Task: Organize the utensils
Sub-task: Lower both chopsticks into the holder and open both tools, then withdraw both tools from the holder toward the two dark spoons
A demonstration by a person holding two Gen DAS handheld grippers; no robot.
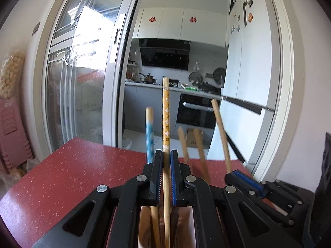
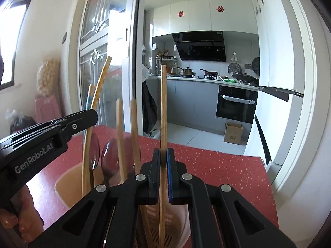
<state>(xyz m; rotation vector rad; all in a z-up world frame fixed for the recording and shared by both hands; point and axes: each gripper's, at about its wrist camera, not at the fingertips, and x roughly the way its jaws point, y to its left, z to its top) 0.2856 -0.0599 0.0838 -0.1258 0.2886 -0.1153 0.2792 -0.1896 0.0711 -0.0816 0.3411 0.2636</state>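
Observation:
In the left wrist view my left gripper (image 1: 165,155) is shut on an orange flower-patterned chopstick (image 1: 166,107) that stands upright, its lower end inside the utensil holder (image 1: 144,225) below the jaws. A blue-patterned chopstick (image 1: 149,132) and plain bamboo chopsticks (image 1: 199,144) also stand in the holder. To the right, my right gripper (image 1: 232,174) is shut on a plain bamboo chopstick (image 1: 221,136). In the right wrist view that gripper (image 2: 163,157) clamps the bamboo chopstick (image 2: 163,103) upright over the holder (image 2: 62,186). Metal spoons (image 2: 109,159) stand inside it. My left gripper (image 2: 91,116) shows at the left.
The holder stands on a red speckled table (image 2: 217,165) whose far edge faces a sliding glass door (image 1: 82,82) and a kitchen. A white fridge (image 1: 248,82) is at the right. A cardboard box (image 2: 233,133) lies on the kitchen floor. A hand (image 2: 12,223) grips the left tool.

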